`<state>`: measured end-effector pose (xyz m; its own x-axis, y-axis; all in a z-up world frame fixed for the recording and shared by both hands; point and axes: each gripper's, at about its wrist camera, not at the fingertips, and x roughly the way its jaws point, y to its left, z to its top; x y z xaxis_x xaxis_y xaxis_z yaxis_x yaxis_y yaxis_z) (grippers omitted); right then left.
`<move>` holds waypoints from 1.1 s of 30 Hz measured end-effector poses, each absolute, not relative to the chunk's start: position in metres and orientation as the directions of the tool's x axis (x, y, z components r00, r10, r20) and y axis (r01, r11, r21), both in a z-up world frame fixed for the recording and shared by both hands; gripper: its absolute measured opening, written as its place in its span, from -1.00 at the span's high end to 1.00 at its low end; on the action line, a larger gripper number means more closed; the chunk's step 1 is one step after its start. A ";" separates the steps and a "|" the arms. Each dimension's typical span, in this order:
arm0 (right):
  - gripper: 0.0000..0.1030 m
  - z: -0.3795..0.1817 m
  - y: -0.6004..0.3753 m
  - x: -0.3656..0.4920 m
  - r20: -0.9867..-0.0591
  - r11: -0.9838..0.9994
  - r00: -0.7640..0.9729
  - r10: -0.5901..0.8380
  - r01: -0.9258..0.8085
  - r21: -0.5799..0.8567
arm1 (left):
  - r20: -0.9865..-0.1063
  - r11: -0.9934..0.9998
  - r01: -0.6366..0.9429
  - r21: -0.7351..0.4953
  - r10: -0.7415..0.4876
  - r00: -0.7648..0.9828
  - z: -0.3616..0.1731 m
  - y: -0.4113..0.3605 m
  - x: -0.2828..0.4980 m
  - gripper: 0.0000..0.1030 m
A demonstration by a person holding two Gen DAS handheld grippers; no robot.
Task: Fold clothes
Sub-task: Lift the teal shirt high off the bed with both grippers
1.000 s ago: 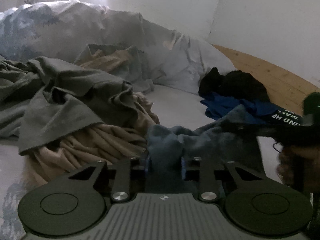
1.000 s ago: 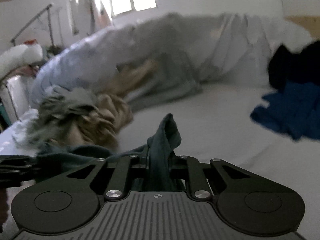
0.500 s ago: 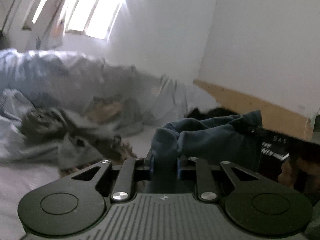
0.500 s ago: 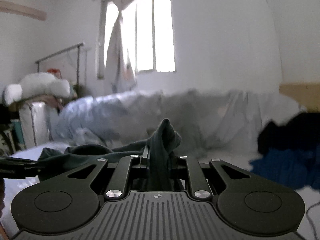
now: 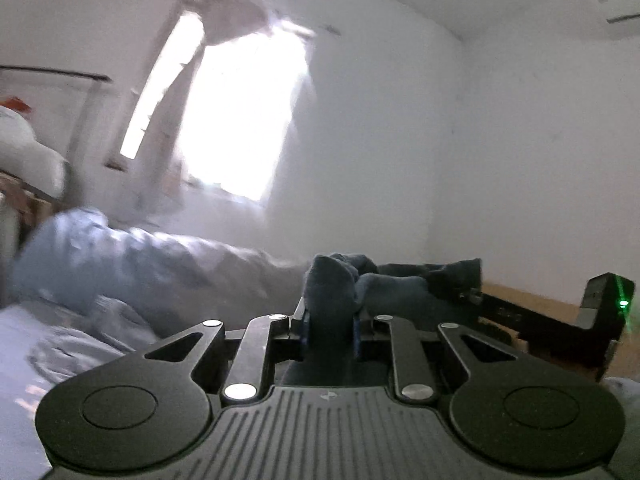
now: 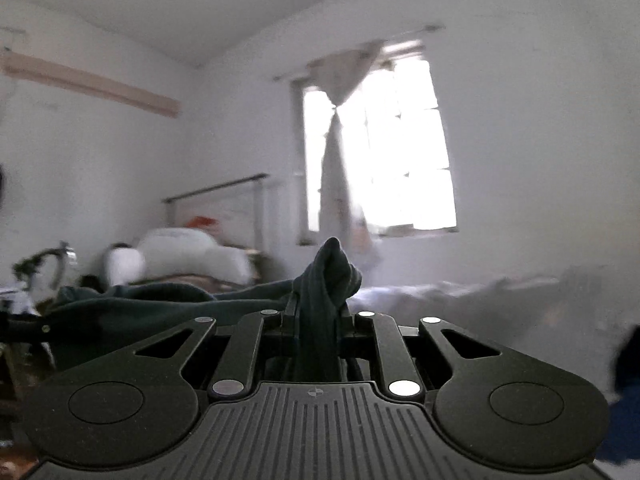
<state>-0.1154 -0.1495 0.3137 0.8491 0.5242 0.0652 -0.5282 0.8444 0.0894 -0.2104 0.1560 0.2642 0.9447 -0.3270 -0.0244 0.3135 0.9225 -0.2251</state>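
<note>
A dark blue-grey garment (image 5: 400, 284) is stretched between my two grippers, lifted off the bed. My left gripper (image 5: 329, 316) is shut on one bunched corner of it. In the left wrist view the cloth runs right toward the other gripper's black body (image 5: 560, 320), which shows a green light. My right gripper (image 6: 318, 314) is shut on another bunched corner (image 6: 326, 276). From there the garment (image 6: 152, 300) runs left toward the left gripper at the frame's edge. Both views point up at the room, so the hanging part of the garment is hidden.
A rumpled pale blue duvet (image 5: 132, 264) lies on the bed below. A bright window (image 6: 384, 152) with a tied curtain is ahead. White pillows (image 6: 188, 256) and a metal rail stand at the left. Blue clothes (image 6: 628, 420) show at the right edge.
Both grippers have risen and tilted upward with the garment. The views swung from the bed and clothes piles to the wall, window and ceiling.
</note>
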 end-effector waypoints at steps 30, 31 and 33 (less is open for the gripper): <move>0.67 0.340 0.196 -0.004 -0.085 0.498 0.495 0.865 -0.867 0.016 | -0.041 0.878 -0.125 -0.462 0.120 0.992 0.265 0.334 -0.223 0.60; 0.67 0.337 0.210 0.002 -0.112 0.483 0.479 0.870 -0.876 0.005 | -0.043 0.867 -0.135 -0.479 0.131 0.991 0.259 0.340 -0.221 0.60; 0.67 0.328 0.239 0.012 -0.164 0.453 0.448 0.879 -0.891 -0.009 | -0.057 0.850 -0.166 -0.500 0.159 0.986 0.238 0.358 -0.225 0.60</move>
<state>0.0117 0.2393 0.3282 0.4481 0.8788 -0.1638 -0.8915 0.4529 -0.0089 -0.2254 0.3584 0.2382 0.9857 0.1589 -0.0568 -0.1658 0.8499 -0.5001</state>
